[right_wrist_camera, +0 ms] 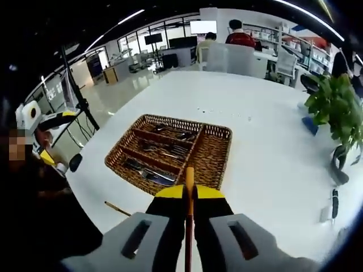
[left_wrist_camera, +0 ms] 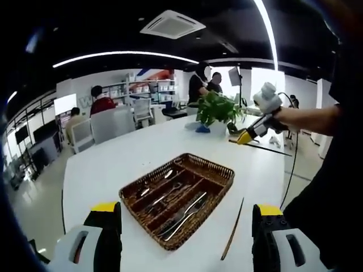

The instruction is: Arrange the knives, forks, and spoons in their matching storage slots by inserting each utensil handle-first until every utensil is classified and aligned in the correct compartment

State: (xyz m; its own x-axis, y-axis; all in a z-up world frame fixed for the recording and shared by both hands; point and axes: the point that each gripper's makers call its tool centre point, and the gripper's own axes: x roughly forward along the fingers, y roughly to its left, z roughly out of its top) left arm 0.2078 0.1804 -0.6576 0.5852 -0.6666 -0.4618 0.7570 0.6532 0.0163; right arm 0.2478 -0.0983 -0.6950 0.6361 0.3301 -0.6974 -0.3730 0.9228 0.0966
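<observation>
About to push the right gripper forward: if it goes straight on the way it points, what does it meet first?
Likely the wicker cutlery tray. The right gripper is shut on a chopstick whose tip points at the tray's near rim, so the tip would probably touch first. Depth is unclear.

White table (left_wrist_camera: 142, 153), potted plant (left_wrist_camera: 218, 110), office chairs (left_wrist_camera: 113, 123), shelving (left_wrist_camera: 142, 90), seated people (left_wrist_camera: 101, 101).

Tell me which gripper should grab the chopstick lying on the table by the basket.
Left. The left gripper is open near the loose chopstick beside the wicker tray. The right gripper is shut on another chopstick.
</observation>
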